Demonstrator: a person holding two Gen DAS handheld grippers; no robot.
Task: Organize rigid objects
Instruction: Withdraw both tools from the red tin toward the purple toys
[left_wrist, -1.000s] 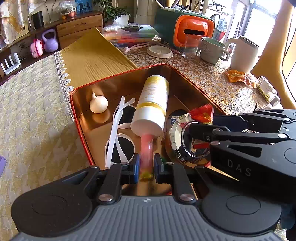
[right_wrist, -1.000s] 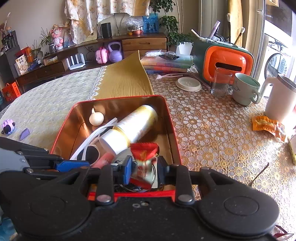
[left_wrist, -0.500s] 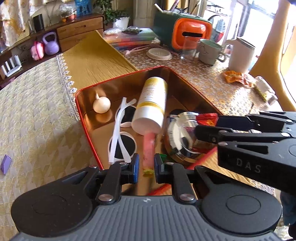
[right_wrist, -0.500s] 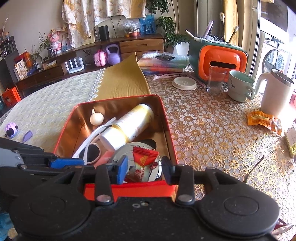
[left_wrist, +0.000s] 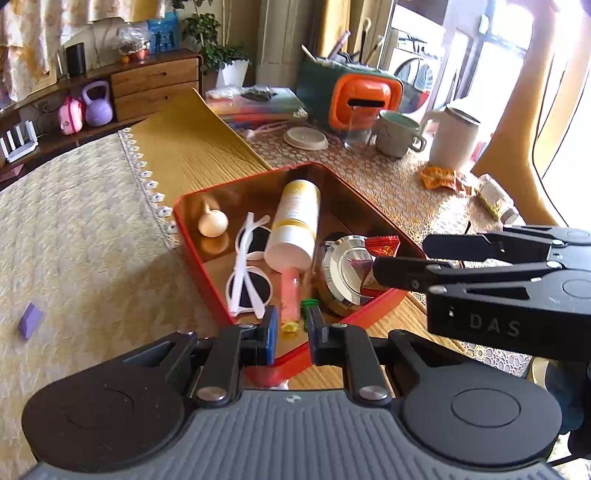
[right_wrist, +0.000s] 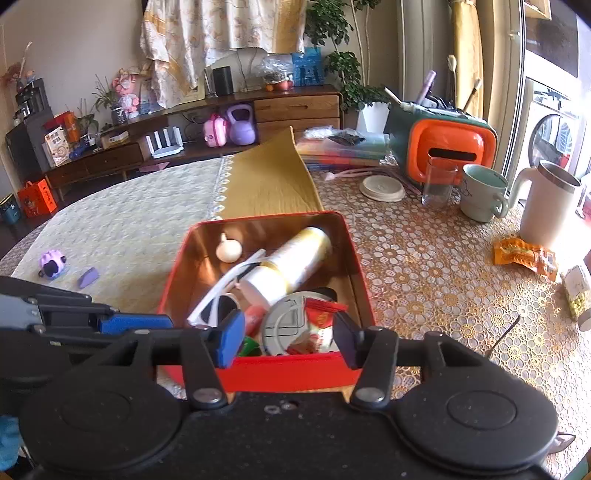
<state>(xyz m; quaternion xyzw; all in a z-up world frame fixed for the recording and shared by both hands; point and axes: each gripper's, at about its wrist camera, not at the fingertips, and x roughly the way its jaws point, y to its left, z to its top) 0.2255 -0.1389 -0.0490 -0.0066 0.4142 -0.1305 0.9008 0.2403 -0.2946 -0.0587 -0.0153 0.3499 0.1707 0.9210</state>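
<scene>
Red tin (left_wrist: 207, 254) sits at frame centre on the desk (left_wrist: 92, 236). Inside: white bottle (left_wrist: 295, 225) lying flat, white sunglasses (left_wrist: 247, 273) to its left, garlic bulb (left_wrist: 212, 222) at the upper-left corner, round metal lid (left_wrist: 343, 273) with a red snack packet (left_wrist: 382, 245) at the right.

Left hand-held gripper (left_wrist: 291, 334): narrow gap, nothing held, above the tin's near edge; pink tube (left_wrist: 290, 295) lies just beyond the tips.

Right hand-held gripper (right_wrist: 288, 341): wide apart, empty, over the near rim.
</scene>
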